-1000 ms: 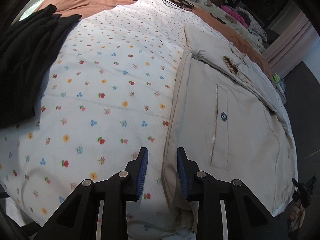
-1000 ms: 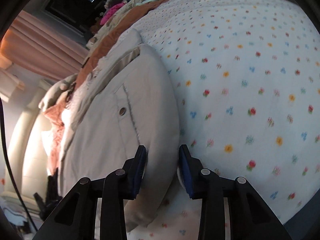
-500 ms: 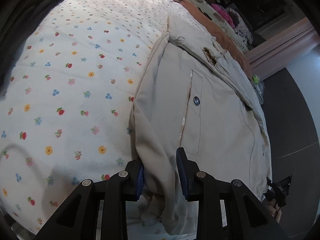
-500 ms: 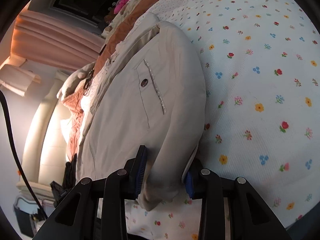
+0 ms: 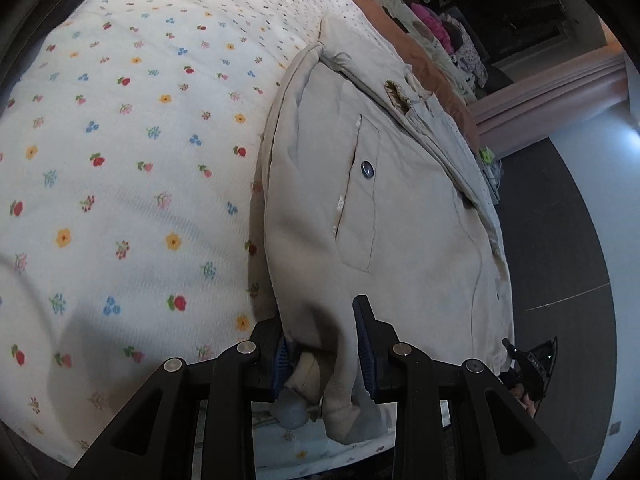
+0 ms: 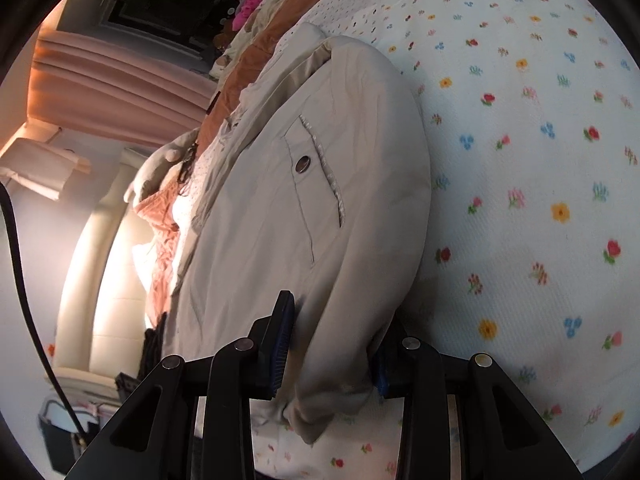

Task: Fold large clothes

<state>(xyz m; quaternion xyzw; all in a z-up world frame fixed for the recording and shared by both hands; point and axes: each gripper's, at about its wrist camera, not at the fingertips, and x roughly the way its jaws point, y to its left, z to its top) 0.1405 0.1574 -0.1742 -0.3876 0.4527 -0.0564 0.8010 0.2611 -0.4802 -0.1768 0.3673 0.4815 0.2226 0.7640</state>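
Left wrist view: the left gripper (image 5: 322, 354) is seen at the bottom centre of the frame, its fingers set wide with the near edge of a beige jacket (image 5: 400, 208) bunched between them; whether the cloth is pinched tight cannot be told. The jacket is spread across the right half of the frame on a white flowered bedspread (image 5: 128, 168), which fills the left half. A pocket (image 5: 360, 196) with a metal snap (image 5: 367, 169) is shown at the middle of the jacket. A dark floor (image 5: 560, 248) is seen along the right edge, and a pile of mixed clothes (image 5: 440, 32) at the upper right.

Right wrist view: the right gripper (image 6: 332, 344) sits at the bottom centre, its fingers likewise spread wide around a thick fold of the same jacket (image 6: 320, 208), which hangs down between them. The jacket occupies the middle of the frame, the snap (image 6: 302, 165) just above centre. The bedspread (image 6: 540, 160) covers the right half. A pink curtain (image 6: 120, 80) is seen at the upper left, and a black cable (image 6: 20, 272) runs down the left edge.
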